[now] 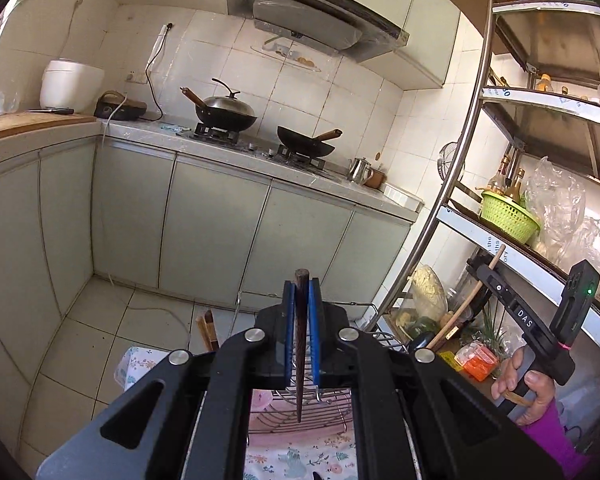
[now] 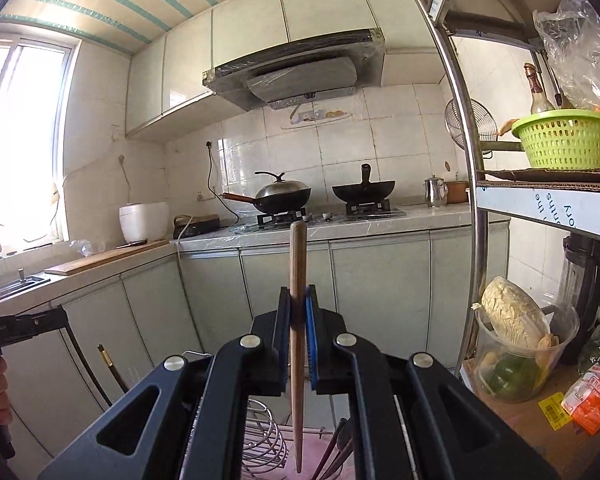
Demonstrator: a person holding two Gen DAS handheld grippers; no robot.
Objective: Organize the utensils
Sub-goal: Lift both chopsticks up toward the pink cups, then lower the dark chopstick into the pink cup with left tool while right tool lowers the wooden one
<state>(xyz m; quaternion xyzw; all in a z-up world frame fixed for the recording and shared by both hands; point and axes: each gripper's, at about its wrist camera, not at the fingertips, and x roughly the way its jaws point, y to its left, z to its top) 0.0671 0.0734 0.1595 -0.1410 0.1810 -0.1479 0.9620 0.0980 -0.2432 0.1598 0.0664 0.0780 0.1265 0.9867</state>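
The left tongs (image 1: 301,304) are clenching a dark brown wooden chopstick (image 1: 300,344) between their blue pads, the stick standing nearly upright with its thick end poking just above the pads and its thin tip hanging down over a round wire dish rack (image 1: 300,404). The right tongs (image 2: 299,310) are gripping a lighter, tan wooden chopstick (image 2: 297,360) the same way; its blunt end is rising well above the pads and its narrow end is pointing down beside the curved loops of the wire rack (image 2: 264,440). More dark chopsticks (image 2: 338,452) are leaning just right of that tip, low in the right wrist view. A pink tray (image 1: 332,434) is lying under the rack, on a pale cloth printed with small animals (image 1: 300,460).

In the left wrist view, a hand in a purple sleeve (image 1: 528,392) is holding the right tool's handle at the right edge.

Further off, a grey kitchen bench (image 1: 260,156) is carrying a black wok with a steel lid (image 1: 225,110) and a second, open black wok (image 1: 306,142) on a gas hob, with a small steel kettle (image 1: 359,170) to their right and a white rice cooker (image 1: 71,84) to their left. A steel shelf rack (image 1: 472,128) is standing at the right, bearing a green plastic basket (image 1: 508,216).
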